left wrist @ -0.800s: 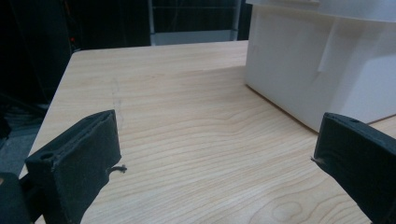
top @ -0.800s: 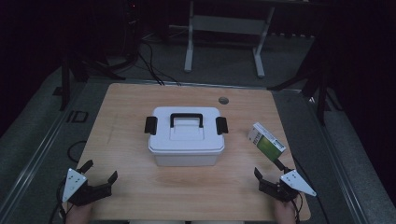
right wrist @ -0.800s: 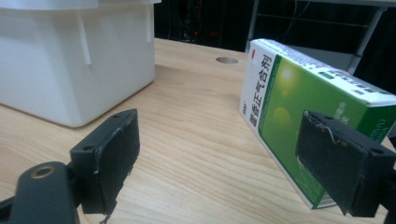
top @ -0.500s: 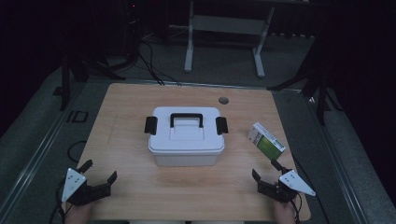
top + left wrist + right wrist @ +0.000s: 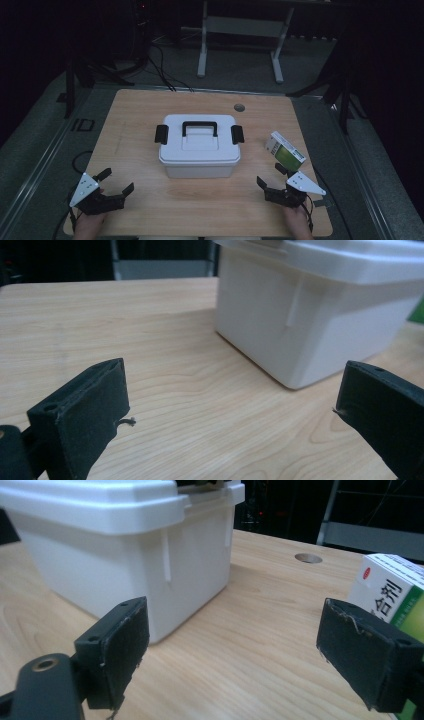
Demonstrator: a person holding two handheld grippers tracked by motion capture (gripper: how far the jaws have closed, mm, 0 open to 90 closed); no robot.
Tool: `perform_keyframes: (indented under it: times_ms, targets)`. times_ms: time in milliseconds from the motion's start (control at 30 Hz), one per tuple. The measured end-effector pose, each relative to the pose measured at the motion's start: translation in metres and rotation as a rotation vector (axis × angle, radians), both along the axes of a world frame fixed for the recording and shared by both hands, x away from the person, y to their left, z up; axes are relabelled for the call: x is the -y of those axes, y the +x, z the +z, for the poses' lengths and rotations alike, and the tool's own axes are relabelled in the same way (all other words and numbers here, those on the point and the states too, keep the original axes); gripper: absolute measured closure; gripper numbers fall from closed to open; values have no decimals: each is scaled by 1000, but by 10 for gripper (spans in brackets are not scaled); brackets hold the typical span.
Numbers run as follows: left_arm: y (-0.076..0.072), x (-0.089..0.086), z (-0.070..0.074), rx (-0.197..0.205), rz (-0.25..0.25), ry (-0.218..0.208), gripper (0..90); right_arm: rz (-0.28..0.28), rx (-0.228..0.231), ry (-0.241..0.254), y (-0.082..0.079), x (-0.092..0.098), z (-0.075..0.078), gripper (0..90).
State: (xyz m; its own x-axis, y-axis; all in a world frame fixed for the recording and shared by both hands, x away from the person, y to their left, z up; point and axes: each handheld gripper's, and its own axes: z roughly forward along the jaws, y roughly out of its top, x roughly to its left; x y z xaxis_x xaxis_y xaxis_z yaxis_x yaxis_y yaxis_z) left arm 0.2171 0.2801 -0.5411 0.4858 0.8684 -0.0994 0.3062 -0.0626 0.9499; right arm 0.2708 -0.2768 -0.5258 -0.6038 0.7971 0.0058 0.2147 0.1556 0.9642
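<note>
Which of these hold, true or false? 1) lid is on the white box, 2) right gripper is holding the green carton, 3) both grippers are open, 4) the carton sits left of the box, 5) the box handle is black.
1) The lid is on the white box. True.
2) The right gripper holds the green carton. False: its jaws are open with nothing between them, and the carton lies on the table beyond it.
3) Both grippers are open. True: the left gripper also has its jaws spread and holds nothing.
4) The carton sits left of the box. False: it is to the right in the high view.
5) The box handle is black. True.
</note>
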Motion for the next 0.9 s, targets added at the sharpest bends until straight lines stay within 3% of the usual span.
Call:
perform_keyframes:
  times_ms: [167, 433, 733, 833, 900]
  targets:
    - [10, 5, 1, -14, -19, -29, 5, 25, -19, 14, 12, -6, 2, 119]
    - [32, 10, 2, -11, -38, -31, 20, 33, -35, 8, 36, -20, 5, 129]
    - [63, 25, -5, -46, -55, 15, 51, 46, -59, 1, 62, -40, -1, 159]
    - [72, 29, -7, -67, -83, 29, 73, 46, -59, 9, 69, -44, -1, 225]
    - [78, 32, -7, -76, -92, 41, 152, 48, -60, 11, 74, -47, 0, 307]
